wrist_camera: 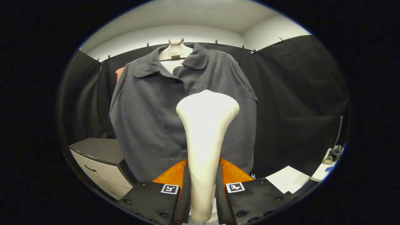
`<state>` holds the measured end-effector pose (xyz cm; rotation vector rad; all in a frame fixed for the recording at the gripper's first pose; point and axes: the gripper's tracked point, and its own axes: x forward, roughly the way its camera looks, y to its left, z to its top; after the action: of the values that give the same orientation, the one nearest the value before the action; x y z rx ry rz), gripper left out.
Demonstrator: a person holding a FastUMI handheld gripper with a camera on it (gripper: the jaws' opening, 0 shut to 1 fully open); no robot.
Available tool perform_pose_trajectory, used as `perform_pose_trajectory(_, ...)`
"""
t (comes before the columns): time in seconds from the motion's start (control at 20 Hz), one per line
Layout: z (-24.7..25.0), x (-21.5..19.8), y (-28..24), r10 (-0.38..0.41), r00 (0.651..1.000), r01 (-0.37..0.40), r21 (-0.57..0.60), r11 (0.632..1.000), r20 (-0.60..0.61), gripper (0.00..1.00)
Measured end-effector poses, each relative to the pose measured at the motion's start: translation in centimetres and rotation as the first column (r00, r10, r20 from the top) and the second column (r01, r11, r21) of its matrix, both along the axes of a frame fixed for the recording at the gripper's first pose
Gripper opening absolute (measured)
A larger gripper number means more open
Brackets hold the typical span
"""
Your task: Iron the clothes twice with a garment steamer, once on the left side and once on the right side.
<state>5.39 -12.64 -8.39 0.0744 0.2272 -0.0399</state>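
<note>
I have the gripper [203,193] clamped on the steamer [204,137] handle, its rigid, light-looking head raised before the soft, limp shirt [150,118] on its hanger [175,50]; keep hold low on the handle.

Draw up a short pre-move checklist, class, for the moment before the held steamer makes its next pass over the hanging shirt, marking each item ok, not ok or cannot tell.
1. Grip: the gripper has both fingers pressed on the handle of the cream plastic garment steamer: ok.
2. Steamer upright, its wide head aimed at the garment: ok.
3. Dark grey collared shirt hangs on its pale hanger: ok.
4. Head touching the fabric: cannot tell.
5. Steam coming out: cannot tell.
6. Grey drawer cabinet stands clear of the shirt front, low beside it: ok.
</note>
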Motion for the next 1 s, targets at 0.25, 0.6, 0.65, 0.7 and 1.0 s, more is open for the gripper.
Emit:
perform_pose_trajectory(0.25,3.0,3.6,-2.5,-0.041,0.998,0.041,0.004,0.999,0.038,0.41)
perform_pose_trajectory(0.6,6.0,8.7,-3.8,-0.057,0.996,0.057,0.015,0.998,0.062,0.41)
perform_pose_trajectory(0.65,5.8,9.0,-3.6,-0.055,0.997,0.054,0.026,0.998,0.053,0.41)
perform_pose_trajectory(0.7,5.7,9.1,-3.4,-0.051,0.997,0.05,0.033,0.998,0.057,0.41)
perform_pose_trajectory(1.0,2.7,8.5,-3.5,-0.037,0.998,0.036,0.045,0.998,0.041,0.41)
